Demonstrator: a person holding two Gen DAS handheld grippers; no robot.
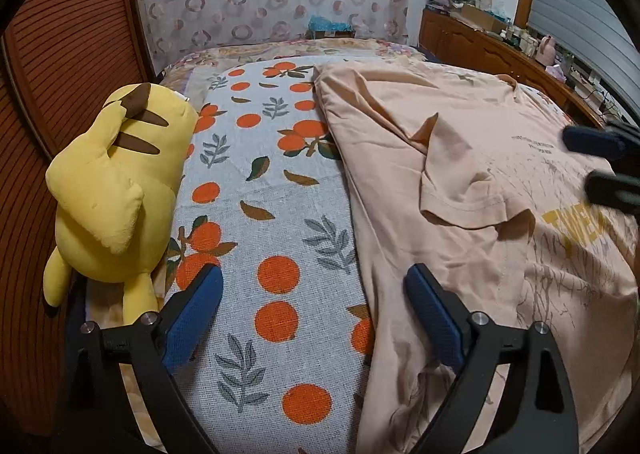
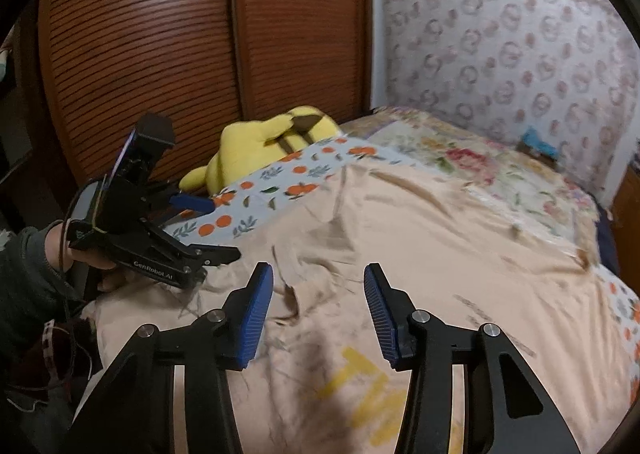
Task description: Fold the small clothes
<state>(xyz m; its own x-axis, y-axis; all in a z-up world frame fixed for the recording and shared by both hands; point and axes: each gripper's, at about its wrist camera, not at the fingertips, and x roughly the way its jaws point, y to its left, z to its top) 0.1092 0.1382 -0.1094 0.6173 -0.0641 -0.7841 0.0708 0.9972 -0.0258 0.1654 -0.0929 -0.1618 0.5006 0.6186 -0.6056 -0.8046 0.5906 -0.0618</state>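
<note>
Peach printed tee (image 1: 460,182), rumpled, spread on bed

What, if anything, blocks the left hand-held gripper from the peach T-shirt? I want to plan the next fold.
Nothing visible does. The left hand-held gripper hangs open right at the peach T-shirt, at its edge on the orange-print blanket. The yellow plush toy lies off to the far side, clear of it.
</note>
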